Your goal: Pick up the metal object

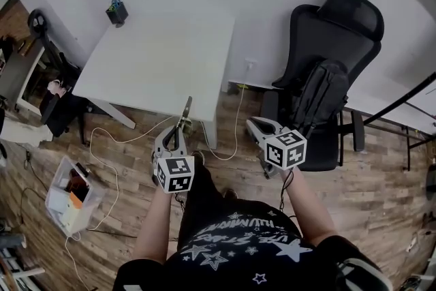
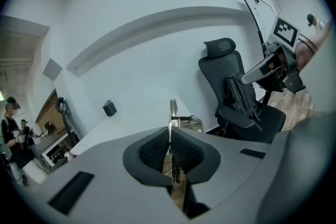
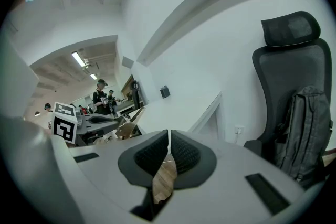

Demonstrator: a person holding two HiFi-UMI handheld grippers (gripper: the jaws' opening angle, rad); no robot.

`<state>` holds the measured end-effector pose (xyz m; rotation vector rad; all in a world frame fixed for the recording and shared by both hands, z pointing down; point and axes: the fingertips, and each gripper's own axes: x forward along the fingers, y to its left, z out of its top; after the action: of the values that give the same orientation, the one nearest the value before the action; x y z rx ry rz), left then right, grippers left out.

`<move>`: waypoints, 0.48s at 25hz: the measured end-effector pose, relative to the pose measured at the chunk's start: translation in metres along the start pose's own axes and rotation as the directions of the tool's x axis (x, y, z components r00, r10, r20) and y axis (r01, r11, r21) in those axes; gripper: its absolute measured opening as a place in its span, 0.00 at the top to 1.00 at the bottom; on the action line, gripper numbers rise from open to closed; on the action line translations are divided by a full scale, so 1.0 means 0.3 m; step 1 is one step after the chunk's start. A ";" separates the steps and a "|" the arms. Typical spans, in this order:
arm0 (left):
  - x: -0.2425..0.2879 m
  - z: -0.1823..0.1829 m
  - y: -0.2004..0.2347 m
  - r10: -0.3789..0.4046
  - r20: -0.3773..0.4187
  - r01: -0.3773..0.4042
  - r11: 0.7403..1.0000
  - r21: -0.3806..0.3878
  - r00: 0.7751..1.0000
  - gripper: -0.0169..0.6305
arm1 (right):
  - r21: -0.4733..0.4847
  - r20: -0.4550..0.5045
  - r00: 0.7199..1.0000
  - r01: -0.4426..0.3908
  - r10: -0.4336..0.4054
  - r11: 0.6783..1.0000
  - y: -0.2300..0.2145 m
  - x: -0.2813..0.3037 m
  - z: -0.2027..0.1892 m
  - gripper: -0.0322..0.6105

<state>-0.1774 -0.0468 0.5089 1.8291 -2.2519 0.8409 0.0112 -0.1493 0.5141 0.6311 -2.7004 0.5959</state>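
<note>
Metal object (image 1: 186, 111): thin, flat, silver-grey strip, dull shine. Seen edge-on in the left gripper view, it looks like a narrow upright blade, with a bent, bracket-like piece branching off to the right beyond the pads.

Location: clamped in the left tool (image 1: 176, 136), off every surface. In the head view it is over the wooden floor (image 1: 136, 167), just in front of the near edge of the white desk (image 1: 157, 58). It sticks out past the tool tips toward the desk.

Left tool: jaws pressed onto the strip from both sides, ribbed black pads (image 2: 152, 150) tight against it.

Right tool (image 1: 253, 123): jaws together with nothing between them. Only floor boards show through the slit below the pads.

View differences:
- Only the head view gives the layout: both tools side by side in front of the person, desk ahead, and a black office chair (image 1: 340, 24) with a backpack (image 1: 320, 95) to the right.
- Only the left gripper view shows the grip itself and the bent part.
- The right gripper view shows people standing far back in the room. The head view does not.
- A small black item (image 1: 117, 11) on the desk's far corner shows in all three views.
</note>
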 end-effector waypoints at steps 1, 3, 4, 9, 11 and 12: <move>-0.013 -0.011 -0.006 0.000 -0.003 0.000 1.000 -0.006 1.000 0.93 | -0.001 -0.001 1.000 -0.002 0.002 1.000 0.007 -0.009 -0.009 0.87; -0.037 -0.027 -0.017 0.002 -0.007 -0.002 1.000 -0.014 1.000 0.93 | -0.003 -0.003 1.000 -0.004 0.004 1.000 0.018 -0.026 -0.026 0.87; -0.049 -0.032 -0.022 0.004 -0.007 -0.004 1.000 -0.019 1.000 0.93 | -0.003 -0.005 1.000 -0.005 0.005 1.000 0.021 -0.034 -0.035 0.87; -0.106 -0.053 -0.033 0.010 -0.005 -0.011 0.998 -0.061 1.000 0.93 | -0.006 -0.011 1.000 -0.010 0.010 1.000 0.045 -0.071 -0.073 0.87; -0.121 -0.064 -0.037 0.009 -0.004 -0.010 0.997 -0.079 1.000 0.93 | -0.008 -0.015 1.000 -0.012 0.012 1.000 0.053 -0.076 -0.086 0.87; -0.128 -0.070 -0.040 0.008 -0.005 -0.009 0.996 -0.087 1.000 0.93 | -0.009 -0.017 1.000 -0.013 0.013 1.000 0.058 -0.077 -0.093 0.87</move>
<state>-0.1615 -0.0046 0.5144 1.7789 -2.2570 0.7349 0.0283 -0.1141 0.5239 0.6035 -2.6920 0.5888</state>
